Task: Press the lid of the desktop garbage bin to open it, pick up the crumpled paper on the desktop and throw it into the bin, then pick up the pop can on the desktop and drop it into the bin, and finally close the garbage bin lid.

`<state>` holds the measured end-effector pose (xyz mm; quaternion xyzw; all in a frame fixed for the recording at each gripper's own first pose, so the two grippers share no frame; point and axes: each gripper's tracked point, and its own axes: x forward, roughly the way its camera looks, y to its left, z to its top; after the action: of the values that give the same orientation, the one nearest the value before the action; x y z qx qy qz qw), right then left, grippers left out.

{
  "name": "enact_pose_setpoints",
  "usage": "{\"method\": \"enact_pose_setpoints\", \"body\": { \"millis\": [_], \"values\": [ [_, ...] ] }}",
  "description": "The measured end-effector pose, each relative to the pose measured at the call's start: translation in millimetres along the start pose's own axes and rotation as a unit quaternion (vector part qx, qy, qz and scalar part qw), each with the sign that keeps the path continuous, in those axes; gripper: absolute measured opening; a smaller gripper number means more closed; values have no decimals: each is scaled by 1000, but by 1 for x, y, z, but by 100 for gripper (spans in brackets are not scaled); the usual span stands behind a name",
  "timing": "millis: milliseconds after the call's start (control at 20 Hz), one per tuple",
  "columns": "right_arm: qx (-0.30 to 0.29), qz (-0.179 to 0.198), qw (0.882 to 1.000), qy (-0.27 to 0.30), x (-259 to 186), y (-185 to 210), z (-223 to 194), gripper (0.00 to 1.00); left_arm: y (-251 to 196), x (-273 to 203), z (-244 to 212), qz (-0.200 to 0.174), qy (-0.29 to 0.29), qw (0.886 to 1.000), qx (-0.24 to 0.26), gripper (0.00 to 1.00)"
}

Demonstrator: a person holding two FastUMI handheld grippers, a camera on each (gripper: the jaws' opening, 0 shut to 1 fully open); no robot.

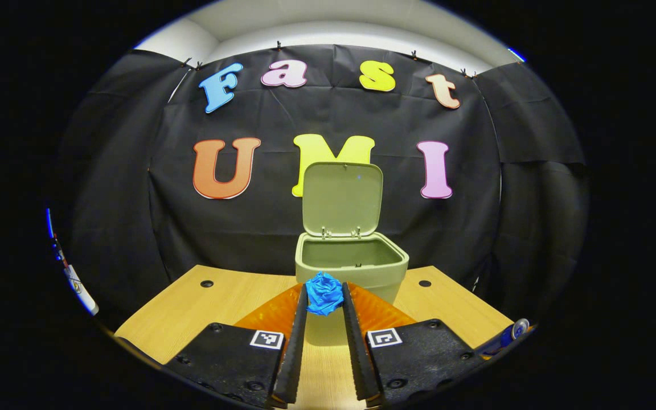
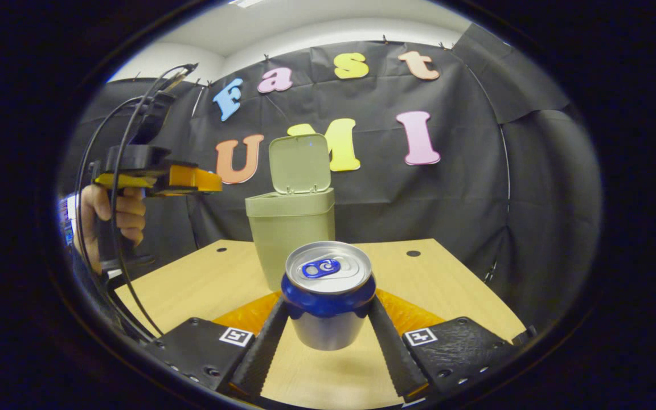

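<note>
Bin [image 1: 351, 265] stands on the wooden desktop [image 1: 220, 302] against the black cloth wall, its lid [image 1: 342, 198] swung up and standing nearly upright on the rear hinges, so the olive-green cavity is open to view. In the left gripper view, the left gripper [image 1: 324, 296] pinches a crumpled ball of blue paper [image 1: 324, 292] between its fingertips, both fingers pressing on it from either side. The paper is held above the desk, just in front of the bin's near rim and about level with it.

In the right gripper view, the right gripper [image 2: 328, 310] is closed on a pop can [image 2: 328, 293], one finger against each side of its blue upper band. The can is upright, its silver top and blue pull tab facing up, and its base hangs clear of the desk, with a shadow on the wood below. The bin stands just behind the can. At the left of this view, a person's hand [image 2: 113, 213] grips the handle of the other gripper, raised well above the desk, with black cables looping from it.
</note>
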<state>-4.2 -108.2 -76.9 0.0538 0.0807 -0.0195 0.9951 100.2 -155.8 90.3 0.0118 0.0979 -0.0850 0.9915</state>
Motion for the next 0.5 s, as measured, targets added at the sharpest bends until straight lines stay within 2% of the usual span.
{"method": "enact_pose_setpoints", "body": {
  "millis": [100, 250, 300, 350, 400, 500],
  "values": [
    [-1, 5, 1000, 3, 0, 2, -1, 81, -5, 23, 14, 1, -6, 1000, 0, 39],
    [-8, 16, 1000, 0, -3, 7, 2, 81, -15, 56, 30, 5, -13, 1000, 26, 39],
    [-10, 18, 1000, 0, -4, 7, 1, 81, -18, 68, 31, 5, -6, 1000, 29, 43],
    [-10, 18, 1000, 1, -4, 6, 2, 81, -24, 80, 34, -2, -3, 1000, 21, 39],
    [-9, 20, 1000, 3, -3, 6, 1, 82, -30, 92, 38, -10, -2, 1000, 9, 39],
    [-8, 22, 1000, 6, -2, 7, 0, 81, -33, 116, 43, -7, 1, 1000, 19, 39]
  ]
}}
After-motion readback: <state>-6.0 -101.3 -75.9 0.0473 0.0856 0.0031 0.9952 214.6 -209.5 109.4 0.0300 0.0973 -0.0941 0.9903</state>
